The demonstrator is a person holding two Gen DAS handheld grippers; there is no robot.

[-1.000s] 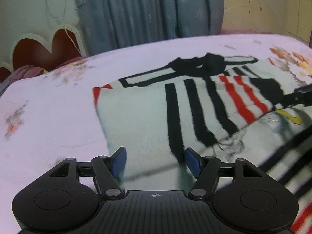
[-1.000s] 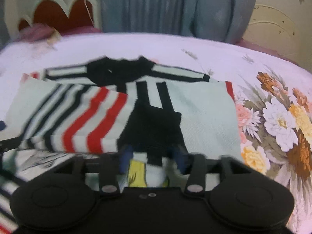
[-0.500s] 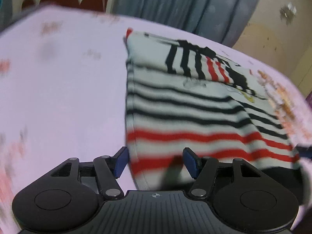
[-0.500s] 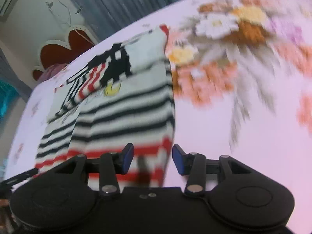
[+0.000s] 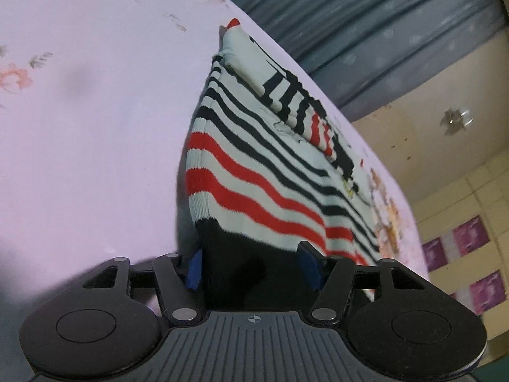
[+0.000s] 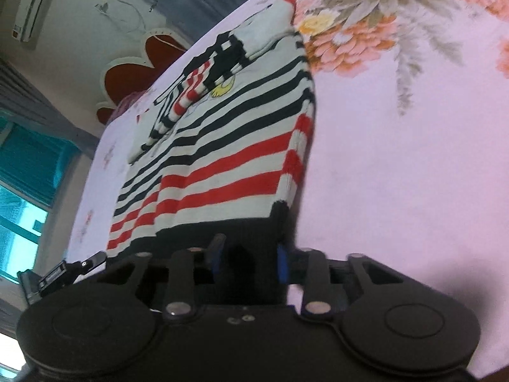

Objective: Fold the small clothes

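A striped knit sweater [image 5: 254, 165] in white, black and red lies flat on a bed [image 5: 89, 111] covered with a pink floral sheet, its black hem at the near edge of the bed and its neck end toward the far edge, where a blue curtain [image 5: 366, 31] hangs. Both sleeves [image 6: 197, 82] are already folded inward and lie crossed over the upper body of the garment, so the first stage of the fold looks done; the remaining stage, bringing the hem up toward the neck end, has not begun. The left gripper [image 5: 251, 269] sits at the hem's left corner with the black band between its blue pads; its jaws have just been closing, yet the right-hand pad appears to stand a little apart from the cloth, so the grasp does not look complete. The right gripper [image 6: 248, 259] sits at the hem's right corner, its jaws also just closing and now narrowed around a bunched piece of the black band, which they appear to be pinching. The left gripper's fingertip is visible in the right wrist view at the lower left, by the opposite corner. A red scalloped headboard [image 6: 127, 73] stands beyond the bed's far left corner
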